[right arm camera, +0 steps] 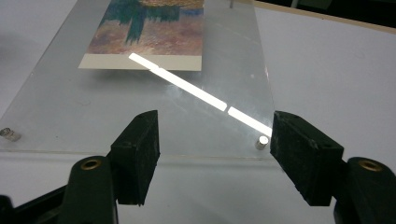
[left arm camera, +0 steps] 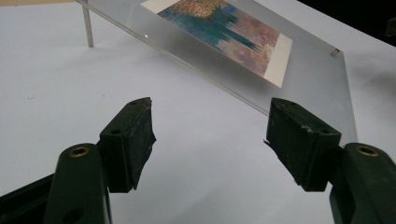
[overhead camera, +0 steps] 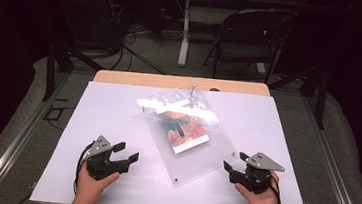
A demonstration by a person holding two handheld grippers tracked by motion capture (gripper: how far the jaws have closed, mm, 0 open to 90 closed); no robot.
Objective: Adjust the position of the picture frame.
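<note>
Nearest to me, my left tool (overhead camera: 122, 155) rests low on the white bench (overhead camera: 108, 110), jaws spread wide with nothing between them. In the left gripper view they frame bare bench, with the long edge of the clear acrylic frame (left arm camera: 308, 70) a little beyond the tips. My right tool (overhead camera: 233, 166) sits at the opposite side, jaws likewise parted and empty. In the right gripper view they point straight at the frame's near short edge, and a small metal standoff (right arm camera: 263, 142) at one corner lies just beside my right-hand jaw.

I judge this to be the approach step: both tools are lined up on the frame from either side, neither touching it yet. The next move calls for easing the right tool forward so its jaws straddle the plate's edge, thin as it is, then closing gently. The left tool would need to come in lower and level to catch the raised long edge without sliding the frame across the bench.

Farther out, the frame lies mid-bench, turned at an angle to the bench edges. It is a transparent plate sandwiching a printed picture (overhead camera: 182, 127) in teal and orange tones with a white border. Its far end is propped up on a thin metal leg (left arm camera: 87, 24), so the plate tilts down toward me. A bright strip of glare crosses its surface.
</note>
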